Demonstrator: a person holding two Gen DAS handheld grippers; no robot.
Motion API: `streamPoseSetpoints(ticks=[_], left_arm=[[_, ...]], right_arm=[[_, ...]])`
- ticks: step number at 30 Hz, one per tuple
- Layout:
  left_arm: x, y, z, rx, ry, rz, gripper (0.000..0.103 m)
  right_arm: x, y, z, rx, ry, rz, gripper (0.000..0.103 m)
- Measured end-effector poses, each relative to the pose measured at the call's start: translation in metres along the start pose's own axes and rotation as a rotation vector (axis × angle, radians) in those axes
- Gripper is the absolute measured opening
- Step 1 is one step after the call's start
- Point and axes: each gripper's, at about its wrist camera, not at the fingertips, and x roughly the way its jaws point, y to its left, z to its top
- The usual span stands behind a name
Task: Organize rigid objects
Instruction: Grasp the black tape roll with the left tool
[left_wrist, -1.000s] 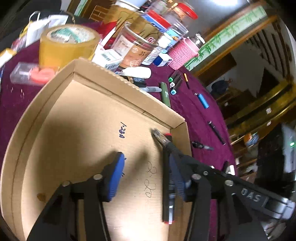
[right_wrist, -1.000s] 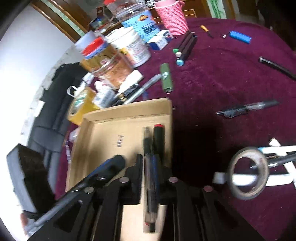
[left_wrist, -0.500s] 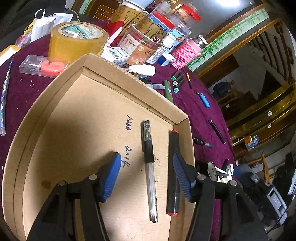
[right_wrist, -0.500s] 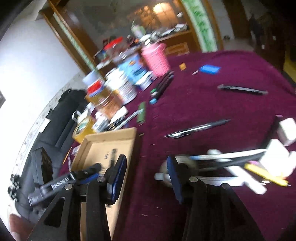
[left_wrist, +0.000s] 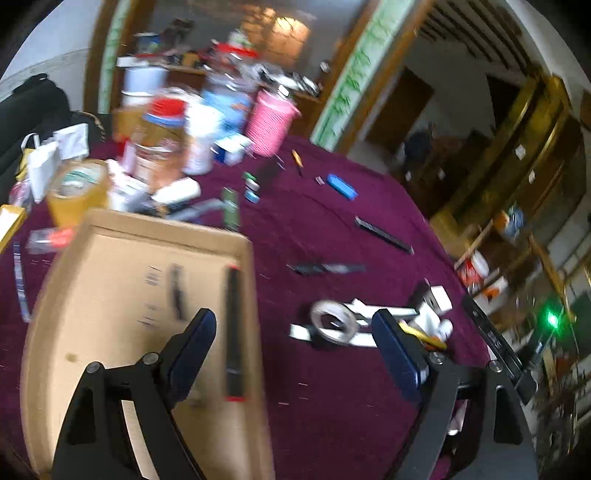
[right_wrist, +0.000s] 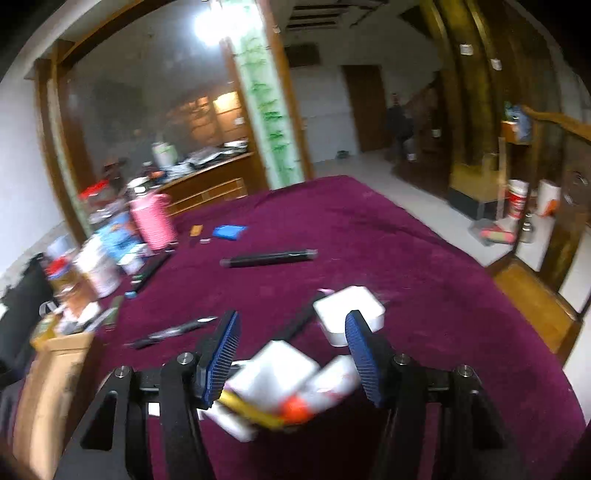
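Left wrist view: both jaws have just been opening, empty; a red-capped black marker (left_wrist: 232, 332) lies in the cardboard tray (left_wrist: 110, 225).

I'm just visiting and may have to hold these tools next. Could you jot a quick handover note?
Left hand-held gripper: open, empty, jaws just opened wider, above the cardboard tray's right edge.
Right hand-held gripper: open, empty, jaws just opening, over a white clutter pile.
Done: black marker and a pen lie in the tray.
Left: tape ring, loose pens, blue lighter on the purple cloth.
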Motion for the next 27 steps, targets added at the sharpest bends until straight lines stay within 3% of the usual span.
streamPoseSetpoints(ticks=[3, 6, 9, 10, 23, 25, 27], left_arm=[[0.035, -0.022, -0.002, 0.014, 0.077, 0.011, 0.085], [0.067, -0.037, -0.001, 0.059, 0.130, 0.057, 0.082], [0.090, -0.047, 0.004, 0.146, 0.164, 0.127, 0.047], [0.093, -0.047, 0.005, 0.155, 0.175, 0.125, 0.041], [0.127, -0.045, -0.008, 0.223, 0.258, 0.143, 0.040], [0.129, -0.046, -0.009, 0.230, 0.255, 0.149, 0.012], [0.126, -0.043, -0.010, 0.204, 0.242, 0.108, 0.012]], right_arm=[[-0.001, -0.009, 0.007, 0.026, -0.022, 0.009, 0.067], [0.007, -0.010, 0.009, 0.045, 0.022, 0.053, 0.068], [0.010, -0.010, 0.009, 0.047, 0.040, 0.066, 0.068], [0.010, -0.009, 0.007, 0.048, 0.044, 0.069, 0.068], [0.011, -0.007, -0.003, 0.053, 0.092, 0.079, 0.070], [0.012, -0.007, -0.004, 0.054, 0.095, 0.075, 0.070], [0.014, -0.007, -0.004, 0.050, 0.099, 0.066, 0.070]])
